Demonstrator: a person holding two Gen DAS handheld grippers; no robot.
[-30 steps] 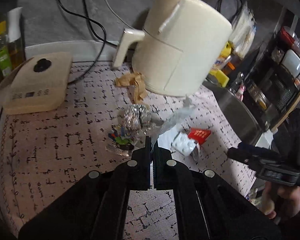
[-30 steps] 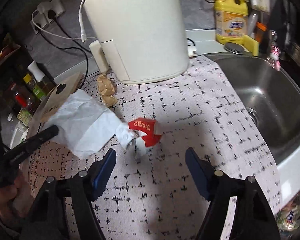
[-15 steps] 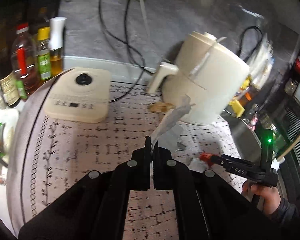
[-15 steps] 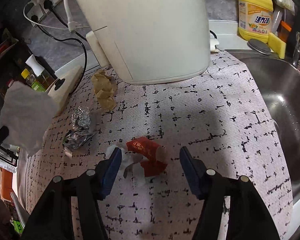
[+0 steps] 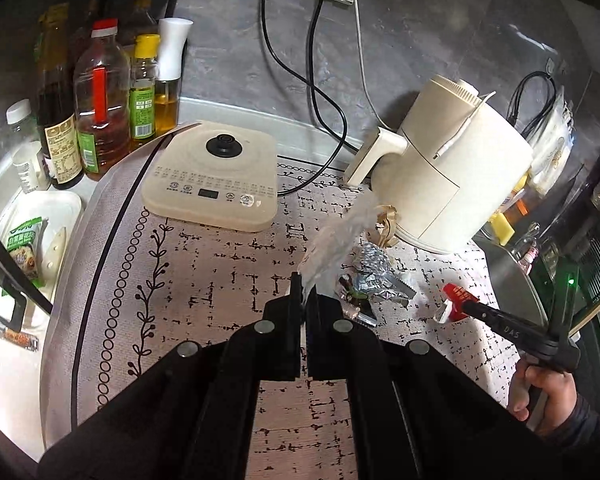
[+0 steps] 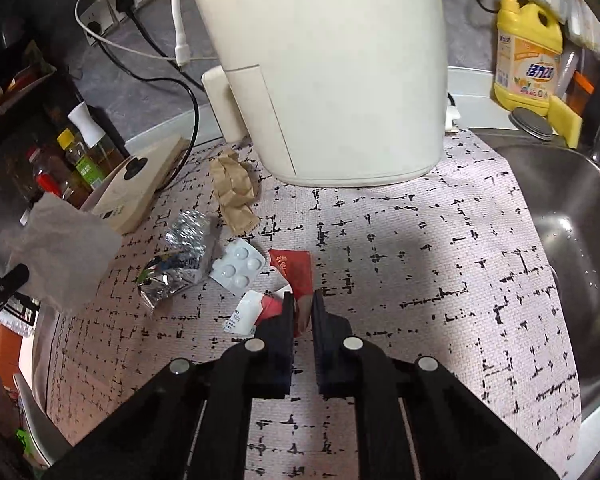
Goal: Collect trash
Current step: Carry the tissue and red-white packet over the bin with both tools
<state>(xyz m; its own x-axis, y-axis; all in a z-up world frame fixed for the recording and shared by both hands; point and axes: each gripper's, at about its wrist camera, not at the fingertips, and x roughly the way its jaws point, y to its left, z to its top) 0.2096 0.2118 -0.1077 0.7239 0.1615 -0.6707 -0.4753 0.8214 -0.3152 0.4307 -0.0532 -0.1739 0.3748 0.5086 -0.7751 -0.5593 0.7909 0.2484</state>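
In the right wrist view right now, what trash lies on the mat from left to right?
Foil wrapper → blister pack → red wrapper, pinched by the right gripper. The crumpled brown paper sits farther back, so I leave it unplaced.

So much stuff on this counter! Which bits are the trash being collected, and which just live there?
Trash: white tissue in the left gripper; red wrapper in the right gripper; blister pack; foil wrappers; crumpled brown paper.

Just there: air fryer, induction cooker, oil bottles, detergent bottle, sink.
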